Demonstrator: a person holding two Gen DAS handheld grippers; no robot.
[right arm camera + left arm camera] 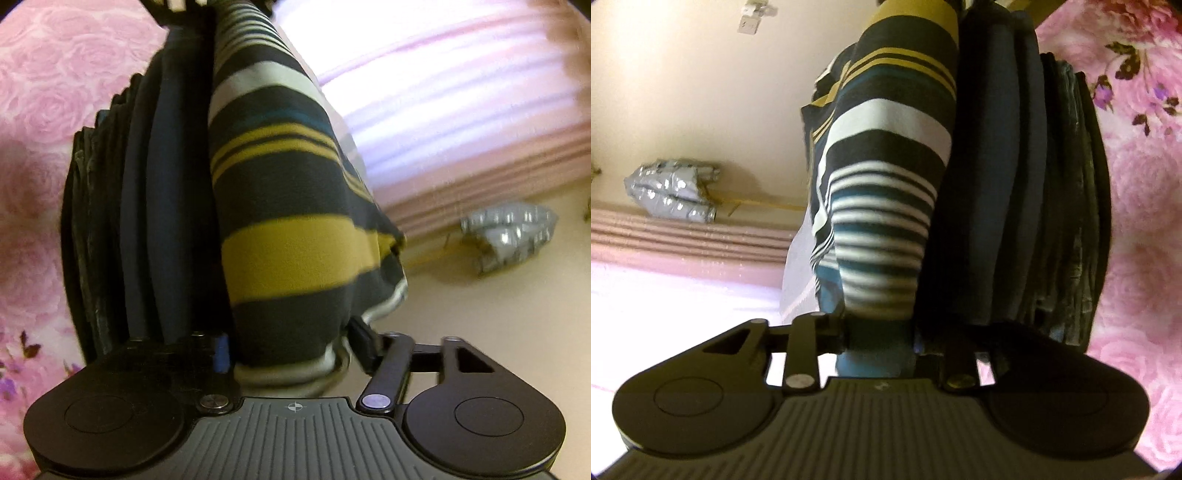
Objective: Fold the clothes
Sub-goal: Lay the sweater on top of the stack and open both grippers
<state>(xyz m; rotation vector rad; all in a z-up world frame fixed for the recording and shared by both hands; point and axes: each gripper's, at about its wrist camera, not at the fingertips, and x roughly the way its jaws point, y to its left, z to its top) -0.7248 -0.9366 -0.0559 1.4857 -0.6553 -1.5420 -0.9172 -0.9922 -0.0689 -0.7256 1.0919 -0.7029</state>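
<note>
A striped garment (886, 206) in black, white, teal and mustard lies folded against a stack of dark folded clothes (1027, 192). My left gripper (882, 332) is shut on its teal and white striped end. In the right wrist view the same striped garment (288, 229) fills the middle, beside the dark stack (147, 221). My right gripper (291, 354) is shut on its black end with the white hem. The fingertips of both grippers are buried in cloth.
A pink rose-patterned bedspread (1137, 229) lies under the stack, also in the right wrist view (48, 110). Beyond are a cream wall (701, 110), a pink moulding (480, 184) and a crumpled silver foil object (676, 194), also in the right wrist view (509, 236).
</note>
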